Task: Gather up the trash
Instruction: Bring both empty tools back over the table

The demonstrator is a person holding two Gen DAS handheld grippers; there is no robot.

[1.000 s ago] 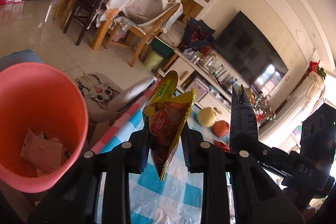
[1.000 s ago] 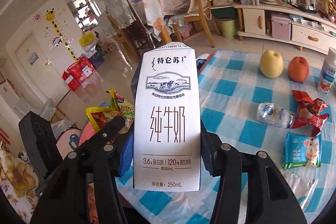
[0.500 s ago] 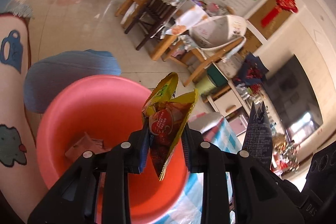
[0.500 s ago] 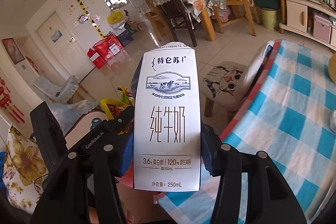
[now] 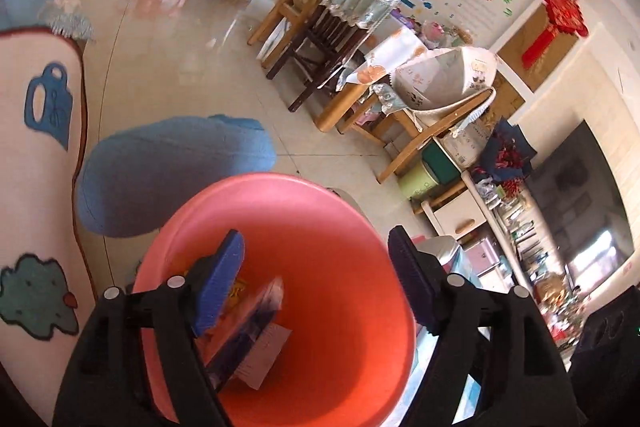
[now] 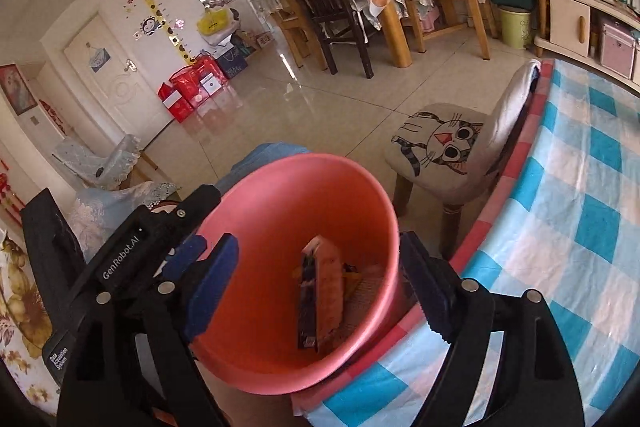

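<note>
— Where are my two claws?

— I have both over the round salmon-pink plastic bin [image 5: 344,227]. My left gripper [image 5: 316,279] has its blue-padded fingers spread wide with nothing between them. My right gripper [image 6: 320,283] stands the same way, jaws apart and bare, with the left one's black body just beside it on the left of that view.

— And the trash?

— Down inside the bin. From the right wrist I see the tall white-and-dark-blue milk carton [image 6: 322,301] standing tilted against the inner wall, with yellow-orange snack wrappers [image 6: 354,277] beside it at the bottom. From the left wrist the carton [image 5: 250,323] is blurred, with a scrap of white paper [image 5: 268,349] next to it.

— Where does the bin sit?

— Just beside the edge of the blue-and-white checked tablecloth [image 6: 580,227], near the stool with the cat-face cushion [image 6: 444,147].
</note>
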